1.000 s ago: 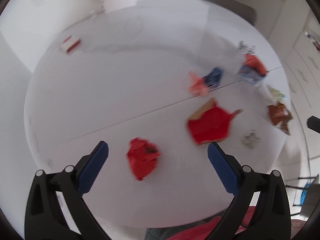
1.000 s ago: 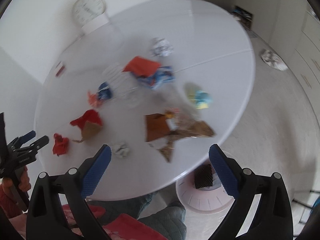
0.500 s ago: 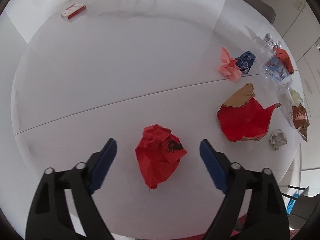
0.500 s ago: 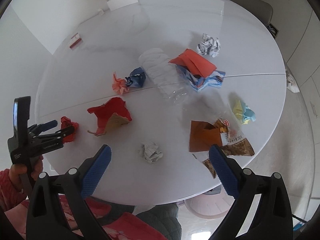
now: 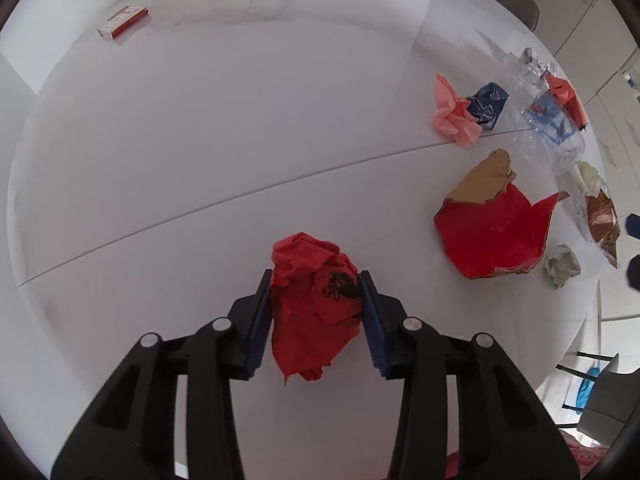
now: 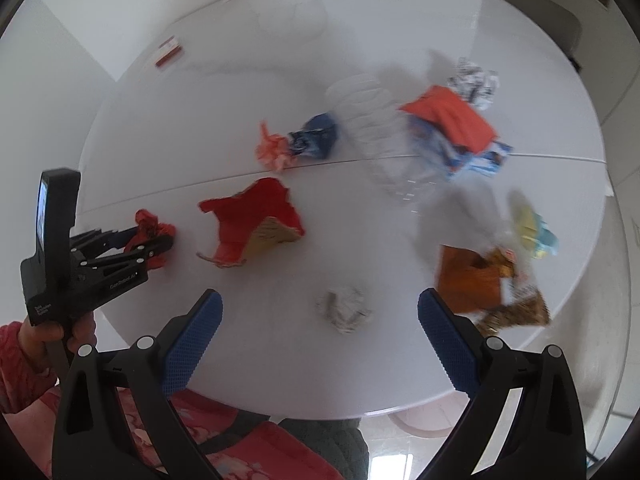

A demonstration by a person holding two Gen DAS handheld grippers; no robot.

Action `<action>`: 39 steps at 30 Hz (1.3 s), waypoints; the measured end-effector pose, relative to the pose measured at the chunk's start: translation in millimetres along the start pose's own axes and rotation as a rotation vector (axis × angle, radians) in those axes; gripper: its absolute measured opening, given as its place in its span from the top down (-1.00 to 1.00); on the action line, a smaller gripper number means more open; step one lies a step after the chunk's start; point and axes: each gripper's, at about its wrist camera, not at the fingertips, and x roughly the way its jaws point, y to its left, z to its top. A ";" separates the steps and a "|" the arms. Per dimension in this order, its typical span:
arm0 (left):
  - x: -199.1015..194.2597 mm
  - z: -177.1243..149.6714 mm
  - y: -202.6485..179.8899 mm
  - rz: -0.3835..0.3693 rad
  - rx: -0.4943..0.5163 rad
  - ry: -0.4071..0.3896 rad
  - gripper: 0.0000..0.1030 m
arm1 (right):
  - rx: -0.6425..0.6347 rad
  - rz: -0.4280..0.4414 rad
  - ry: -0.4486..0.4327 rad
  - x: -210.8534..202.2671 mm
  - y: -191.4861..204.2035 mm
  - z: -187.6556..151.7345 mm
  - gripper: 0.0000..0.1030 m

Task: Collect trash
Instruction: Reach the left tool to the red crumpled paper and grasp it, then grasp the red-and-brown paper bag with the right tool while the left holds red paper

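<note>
My left gripper (image 5: 316, 312) is shut on a crumpled red paper ball (image 5: 316, 296) that rests on the round white table (image 5: 200, 140); the blue pads press both its sides. The right wrist view shows the same grip at the left (image 6: 154, 240). My right gripper (image 6: 318, 344) is open and empty above the table's near edge, with a small grey paper wad (image 6: 344, 308) between and beyond its fingers. A torn red and brown paper piece (image 5: 496, 228) lies right of the left gripper.
More trash lies on the table: a pink wad (image 5: 452, 114), a dark blue wad (image 5: 488, 106), a clear plastic bottle (image 6: 380, 128), an orange and blue package (image 6: 456, 128), brown wrappers (image 6: 480, 284), a yellow-blue wad (image 6: 534, 228). A small red-white box (image 5: 122, 22) sits far left.
My left gripper moved forward and closed its jaws onto the red paper ball. My right gripper moved lower and closer to the table, staying open.
</note>
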 end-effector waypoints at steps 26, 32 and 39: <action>-13.5 66.9 28.4 -0.099 0.085 -0.079 0.23 | 0.545 0.005 0.124 104.4 20.4 52.8 -0.89; -15.1 66.5 30.0 -0.117 0.080 -0.101 0.23 | 0.434 -0.015 0.118 111.3 35.7 63.3 -0.62; -17.0 63.3 35.3 -0.122 0.048 -0.106 0.23 | 0.337 0.033 0.106 112.7 47.5 72.6 -0.10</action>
